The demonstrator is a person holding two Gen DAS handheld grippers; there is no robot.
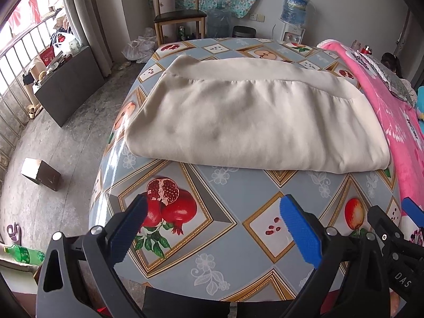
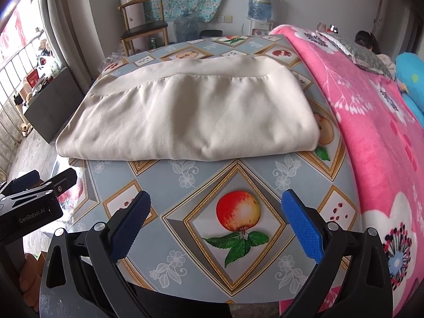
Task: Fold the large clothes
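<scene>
Centrally, a folded cream garment (image 1: 254,122) is shown lying on the tabletop (image 1: 228,238); left tool (image 1: 214,230) and right tool (image 2: 216,225) are held agape, empty, bases cropped.

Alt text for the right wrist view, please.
A folded cream garment lies on a fruit-print tablecloth, a pink blanket to its right. The right tongs hover open, empty, short of it.

- Left wrist view: low over the surface's (image 1: 225,198) near edge, facing the far wall.
- Right wrist view: alongside, same heading.
- Shared: folded cream cloth (image 1: 251,122), pink blanket (image 2: 371,132).
</scene>
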